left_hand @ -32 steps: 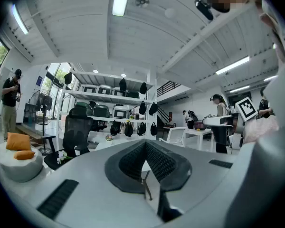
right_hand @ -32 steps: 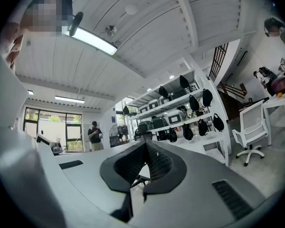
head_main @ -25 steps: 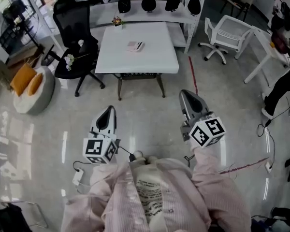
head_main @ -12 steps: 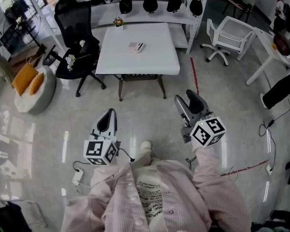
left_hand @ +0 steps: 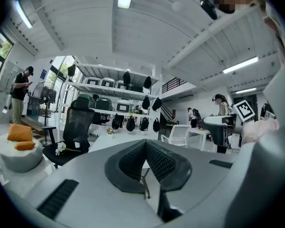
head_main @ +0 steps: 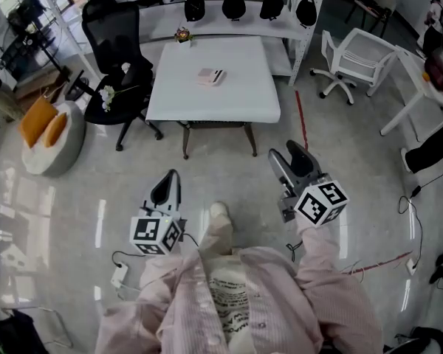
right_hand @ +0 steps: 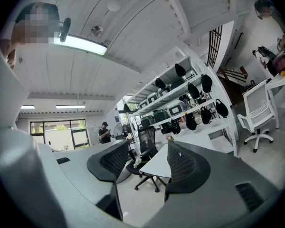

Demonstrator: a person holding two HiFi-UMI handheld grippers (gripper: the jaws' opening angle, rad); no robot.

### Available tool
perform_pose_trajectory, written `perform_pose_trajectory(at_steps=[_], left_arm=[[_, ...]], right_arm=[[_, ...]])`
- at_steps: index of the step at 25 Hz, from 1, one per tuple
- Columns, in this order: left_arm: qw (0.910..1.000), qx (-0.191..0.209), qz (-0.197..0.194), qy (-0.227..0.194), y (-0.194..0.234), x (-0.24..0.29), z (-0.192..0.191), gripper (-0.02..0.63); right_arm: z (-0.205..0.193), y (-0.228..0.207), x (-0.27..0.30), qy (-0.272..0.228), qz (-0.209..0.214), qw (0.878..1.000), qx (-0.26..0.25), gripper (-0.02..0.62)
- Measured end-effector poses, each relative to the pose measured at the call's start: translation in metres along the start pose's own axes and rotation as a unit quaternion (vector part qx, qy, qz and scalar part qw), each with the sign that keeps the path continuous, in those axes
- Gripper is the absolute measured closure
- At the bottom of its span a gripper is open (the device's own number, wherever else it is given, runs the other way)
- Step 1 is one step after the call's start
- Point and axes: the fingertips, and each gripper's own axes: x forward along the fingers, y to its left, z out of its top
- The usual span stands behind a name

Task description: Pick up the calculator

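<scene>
**Change of state.** The right gripper [head_main: 283, 153] had its jaws together a second ago. They have just been opening and now stand wide apart with nothing between them. The right gripper view shows only floor and the desk [head_main: 244, 98] through the gap. The left gripper [head_main: 170, 180] has its jaws closed tip to tip and is empty. Both grippers have come slightly lower and forward. Your shoe [head_main: 218, 214] now shows ahead of your body, and the desk sits a little nearer in the head view.

**Meaning for the task.** Judged from these views, the approach is under way and the right gripper is the one prepared for the grasp. No contact has been made. The calculator [head_main: 210, 76] lies flat near the middle of the desk, slightly toward the far edge and well clear of both grippers. You still have open floor to cross before you reach the near edge.

**Inventory.**
- Calculator: one.
- Desk: one, white, square.
- Small flower pot [head_main: 182, 34]: one, at the far left corner of the desk.
- Grippers: two.
- Dark bags [head_main: 233, 4]: four, hanging along the shelf behind the desk.
- Black office chair [head_main: 114, 46]: one, off the left edge.
- White chair [head_main: 354, 54]: one, off the right edge.
- Orange cushions [head_main: 38, 120]: two, on the pale beanbag at the left.
</scene>
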Motion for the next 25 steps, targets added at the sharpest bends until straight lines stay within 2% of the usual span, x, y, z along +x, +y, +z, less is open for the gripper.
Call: perform_pose_trajectory(at_steps=[9,18,25], left_arm=[[0.9999,-0.009,-0.006,0.003,0.045,0.096,0.017,0.606],[0.9997,-0.018,-0.010,0.017,0.100,0.173,0.023,0.606],[0.9989,-0.021,-0.039,0.019,0.120,0.221,0.026,0.606]], right_arm=[[0.013,-0.048,0.090,0.011,0.004,1.000,0.022,0.371],[0.007,-0.081,0.175,0.029,-0.003,0.999,0.035,0.371],[0.006,-0.101,0.217,0.028,-0.016,0.999,0.035,0.371]])
